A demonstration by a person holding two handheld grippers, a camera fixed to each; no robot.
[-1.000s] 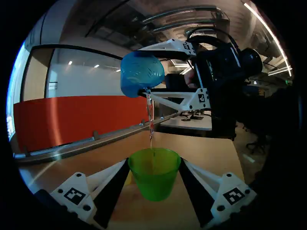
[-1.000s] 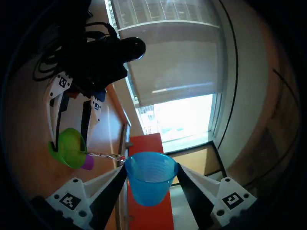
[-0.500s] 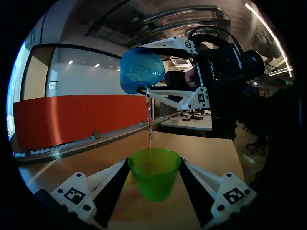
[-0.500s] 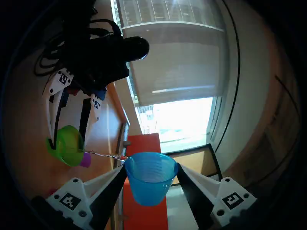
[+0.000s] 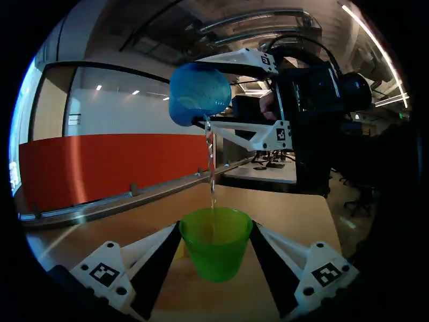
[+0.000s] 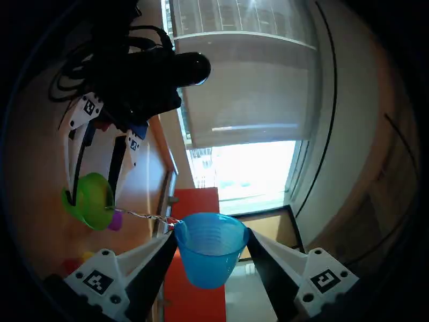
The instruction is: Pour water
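Note:
In the left gripper view my left gripper (image 5: 215, 242) is shut on a green cup (image 5: 215, 249), held upright above a wooden table (image 5: 289, 212). Higher up, the right gripper (image 5: 206, 91) holds a blue cup (image 5: 198, 101) tipped over, and a thin stream of water (image 5: 211, 166) falls from its rim into the green cup. In the right gripper view my right gripper (image 6: 210, 248) is shut on the blue cup (image 6: 209, 249); the water stream (image 6: 142, 216) runs from its lip to the green cup (image 6: 90, 201), held by the left gripper (image 6: 92, 196).
An orange partition (image 5: 107, 163) and a metal rail (image 5: 134, 196) run along the table's far edge. A small purple object (image 6: 114, 220) lies by the green cup, and red and yellow bits (image 6: 75, 263) rest on the table. A bright window (image 6: 244, 169) is beyond.
The blue cup has tilted further and risen slightly. Water keeps running into the green cup, which stays in place.

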